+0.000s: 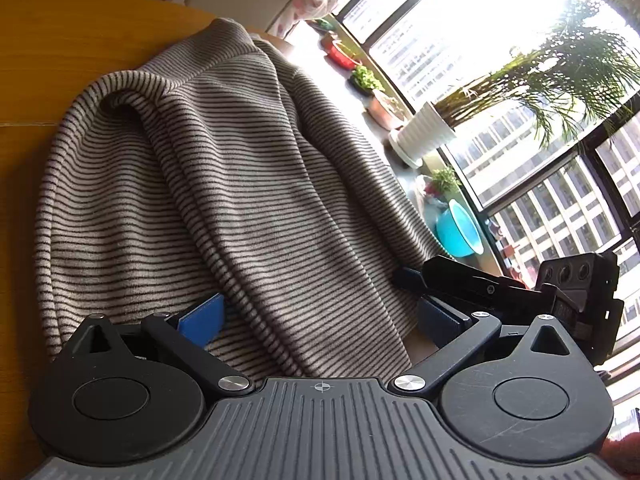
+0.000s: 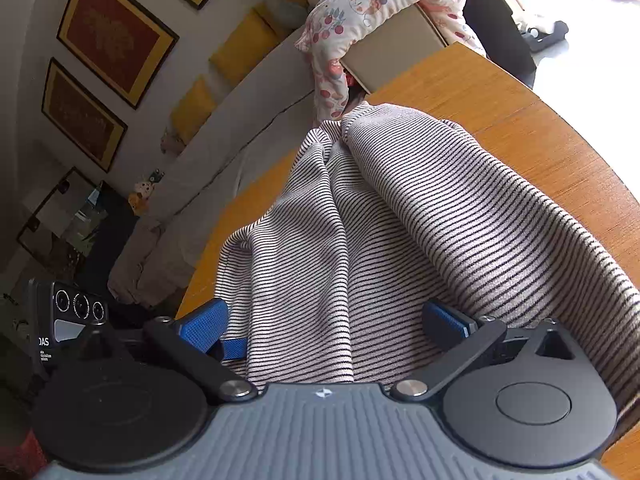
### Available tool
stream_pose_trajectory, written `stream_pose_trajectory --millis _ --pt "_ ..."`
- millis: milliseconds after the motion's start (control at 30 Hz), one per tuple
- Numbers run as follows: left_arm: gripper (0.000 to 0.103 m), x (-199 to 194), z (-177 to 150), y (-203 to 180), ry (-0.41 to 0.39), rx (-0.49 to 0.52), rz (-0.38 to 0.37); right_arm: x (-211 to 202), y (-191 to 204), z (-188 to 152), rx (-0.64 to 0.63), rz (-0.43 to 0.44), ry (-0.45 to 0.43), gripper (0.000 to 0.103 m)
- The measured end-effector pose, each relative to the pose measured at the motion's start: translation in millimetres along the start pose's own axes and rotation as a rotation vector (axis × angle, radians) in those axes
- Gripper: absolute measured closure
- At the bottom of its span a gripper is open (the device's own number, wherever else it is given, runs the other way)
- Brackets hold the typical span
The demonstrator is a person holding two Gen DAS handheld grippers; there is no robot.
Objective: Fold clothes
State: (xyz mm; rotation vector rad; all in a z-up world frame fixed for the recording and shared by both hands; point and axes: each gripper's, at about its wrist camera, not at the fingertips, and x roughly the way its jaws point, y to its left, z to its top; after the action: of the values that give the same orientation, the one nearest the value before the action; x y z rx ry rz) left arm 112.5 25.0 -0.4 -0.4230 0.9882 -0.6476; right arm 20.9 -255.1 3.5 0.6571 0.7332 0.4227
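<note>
One striped garment (image 1: 208, 184), two grippers (image 1: 320, 320)

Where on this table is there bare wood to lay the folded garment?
Bare wooden table lies right of the striped sweater in the right wrist view, up to the round edge. The left edge is crowded: the sweater drapes over it there.

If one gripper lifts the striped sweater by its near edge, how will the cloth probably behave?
The striped sweater is probably floppy: it already lies in soft ridges and deep folds, so it should sag and trail rather than hold its shape. The knit looks fairly thick, so likely somewhat heavy for cloth. Part of it hangs over the wooden table edge, so it may slide off when pulled.
</note>
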Motion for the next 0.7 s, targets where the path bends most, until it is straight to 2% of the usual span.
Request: stream_pose_trajectory --millis 33,100,133,167,233,300,333,400,467,600,700 --pt "0.001 3 2 -1 -0.012 -0.006 0.006 -1 -2 0 0.011 0.007 -0.011 0.000" --pt "0.013 8 2 -8 -0.057 0.013 0.037 -2 -5 0 0.030 0.021 -0.023 0.000" --pt "0.029 10 1 -11 -0.071 0.033 0.055 -3 -6 0 0.039 0.029 -0.028 0.000" --pt "0.038 12 0 -14 -0.081 0.050 0.073 -4 -8 0 0.048 0.037 -0.032 0.000" --pt "0.045 17 -1 -19 -0.098 0.082 0.109 -6 -11 1 0.071 0.054 -0.041 0.000" --pt "0.072 20 -1 -24 -0.112 0.107 0.158 -7 -13 2 0.094 0.065 -0.051 0.000" --pt "0.090 18 1 -21 -0.114 0.096 0.160 -7 -14 3 0.106 0.069 -0.056 0.000" --pt "0.092 7 9 -14 -0.127 0.052 0.123 -7 -14 3 0.111 0.068 -0.058 0.000" --pt "0.092 -19 30 -8 -0.218 0.033 0.115 -5 -11 3 0.090 0.048 -0.051 0.000" --pt "0.092 -105 76 15 -0.509 0.007 0.234 4 4 -3 -0.004 -0.042 -0.033 0.000" --pt "0.092 -138 99 61 -0.567 -0.089 0.314 12 17 -9 -0.075 -0.111 -0.038 0.000"
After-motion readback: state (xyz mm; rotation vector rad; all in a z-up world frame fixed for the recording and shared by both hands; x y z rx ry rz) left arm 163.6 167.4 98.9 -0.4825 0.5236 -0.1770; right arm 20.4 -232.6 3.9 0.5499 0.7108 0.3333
